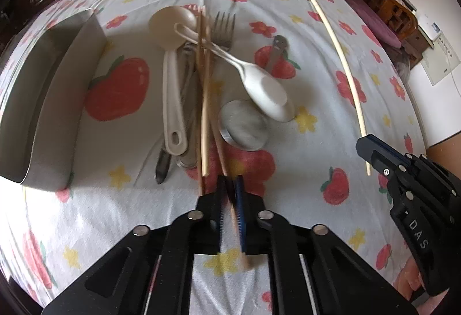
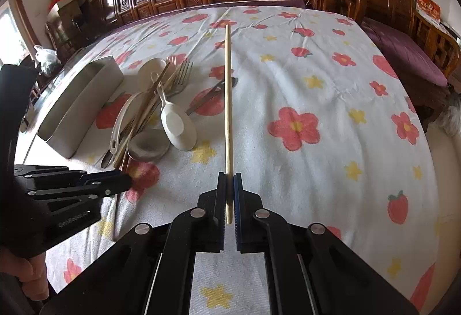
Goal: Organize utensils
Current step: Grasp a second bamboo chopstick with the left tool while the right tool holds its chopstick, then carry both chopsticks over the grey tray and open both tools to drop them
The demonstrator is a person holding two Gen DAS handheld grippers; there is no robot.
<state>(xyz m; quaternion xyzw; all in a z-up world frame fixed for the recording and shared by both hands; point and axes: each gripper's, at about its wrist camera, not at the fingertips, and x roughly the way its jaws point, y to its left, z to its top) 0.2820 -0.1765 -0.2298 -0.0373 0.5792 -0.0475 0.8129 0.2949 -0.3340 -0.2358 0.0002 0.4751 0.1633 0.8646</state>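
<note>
Pick-up step: left claw [image 1: 230, 194] pinches a brown chopstick [image 1: 218, 146] at the near end of the utensil pile; right claw [image 2: 229, 194] grips a pale chopstick [image 2: 228, 102]. Next, judged: carry both to the metal bin [image 1: 54, 102], far left on the worktop [image 1: 317, 159].

1. Pale chopstick [image 2: 228, 102] in my right tongs points toward 12 o'clock over the cloth.
2. Brown chopstick [image 1: 217, 139] in my left tongs runs into the utensil pile [image 1: 201, 79].
3. Metal holder [image 1: 49, 96] lies at 9 o'clock.
</note>
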